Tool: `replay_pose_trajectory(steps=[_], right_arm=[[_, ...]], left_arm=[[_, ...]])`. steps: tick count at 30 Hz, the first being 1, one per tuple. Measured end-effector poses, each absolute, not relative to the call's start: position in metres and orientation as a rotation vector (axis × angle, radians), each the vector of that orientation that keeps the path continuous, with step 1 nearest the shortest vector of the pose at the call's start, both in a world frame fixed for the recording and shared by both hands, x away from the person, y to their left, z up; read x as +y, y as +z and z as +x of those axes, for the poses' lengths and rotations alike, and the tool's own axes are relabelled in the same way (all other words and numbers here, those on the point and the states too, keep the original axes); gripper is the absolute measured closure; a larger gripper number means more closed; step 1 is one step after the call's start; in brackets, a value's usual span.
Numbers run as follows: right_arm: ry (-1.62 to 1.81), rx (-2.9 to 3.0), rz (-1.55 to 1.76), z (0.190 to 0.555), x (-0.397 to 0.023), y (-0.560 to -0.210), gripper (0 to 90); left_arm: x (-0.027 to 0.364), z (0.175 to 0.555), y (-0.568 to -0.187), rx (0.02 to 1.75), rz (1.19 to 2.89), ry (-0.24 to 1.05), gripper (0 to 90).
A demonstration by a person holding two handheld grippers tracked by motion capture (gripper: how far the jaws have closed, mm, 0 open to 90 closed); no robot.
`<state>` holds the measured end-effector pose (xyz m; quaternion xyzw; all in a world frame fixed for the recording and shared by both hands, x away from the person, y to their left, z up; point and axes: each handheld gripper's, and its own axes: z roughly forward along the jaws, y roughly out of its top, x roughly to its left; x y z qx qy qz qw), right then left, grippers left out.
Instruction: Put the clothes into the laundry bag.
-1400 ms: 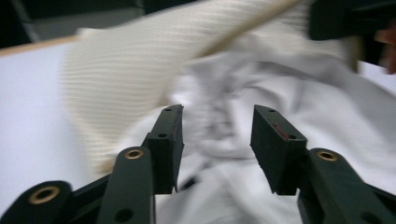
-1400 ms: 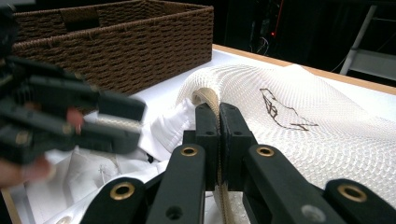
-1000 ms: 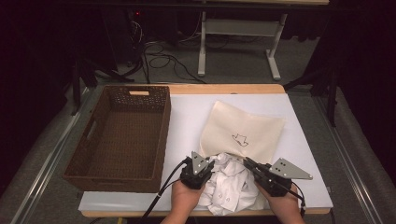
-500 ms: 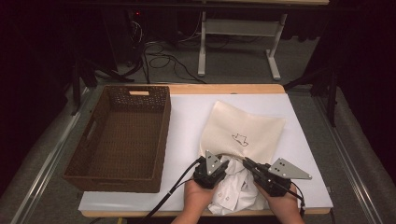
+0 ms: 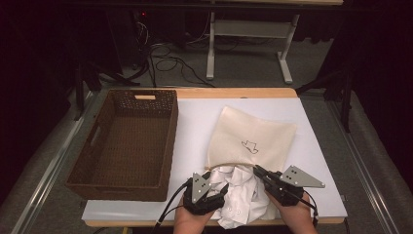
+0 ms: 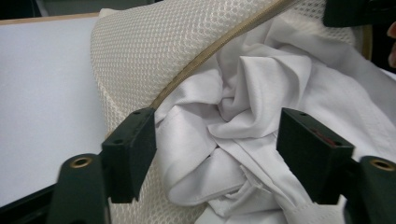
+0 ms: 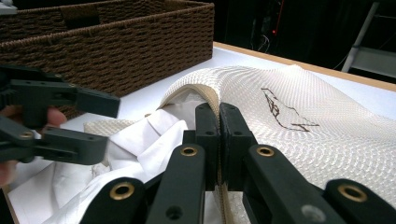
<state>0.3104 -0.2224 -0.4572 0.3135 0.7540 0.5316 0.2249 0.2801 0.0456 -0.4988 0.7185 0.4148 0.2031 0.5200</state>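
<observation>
While the right tool (image 7: 219,140) clamps the mesh bag's (image 5: 253,131) rim, the left tool (image 6: 215,154), just opening, straddles the white shirt (image 6: 243,140).

The basket (image 5: 127,141) sits left of the mesh bag (image 5: 253,141), the shirt (image 5: 238,195) in its near mouth.

Dark room — grey floor (image 5: 253,73), cables (image 5: 165,61)

The left gripper (image 6: 217,154) has just been opening its jaws; they stand apart around crumpled white cloth (image 6: 243,130) without pressing it. The cloth spills from a cream mesh bag (image 6: 154,51), zip edge slanting above, on the white worktop (image 6: 42,93)
</observation>
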Motion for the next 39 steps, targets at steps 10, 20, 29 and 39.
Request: replay_pose_trajectory(steps=[10,20,29,39], right_arm=[[1.463,2.090,0.872,0.310,-0.222,-0.459,88.8],[1.453,2.096,0.863,0.309,-0.220,-0.460,88.7],[1.455,2.097,0.860,0.309,-0.220,-0.460,88.8],[1.453,2.095,0.860,0.309,-0.222,-0.460,88.8]], left_arm=[[0.019,0.274,-0.523,0.935,1.947,0.300,17.3],[0.016,0.271,-0.526,0.920,1.982,0.266,47.6],[0.017,0.268,-0.521,0.895,1.976,0.209,71.3],[0.028,0.270,-0.502,0.901,1.873,0.179,73.8]])
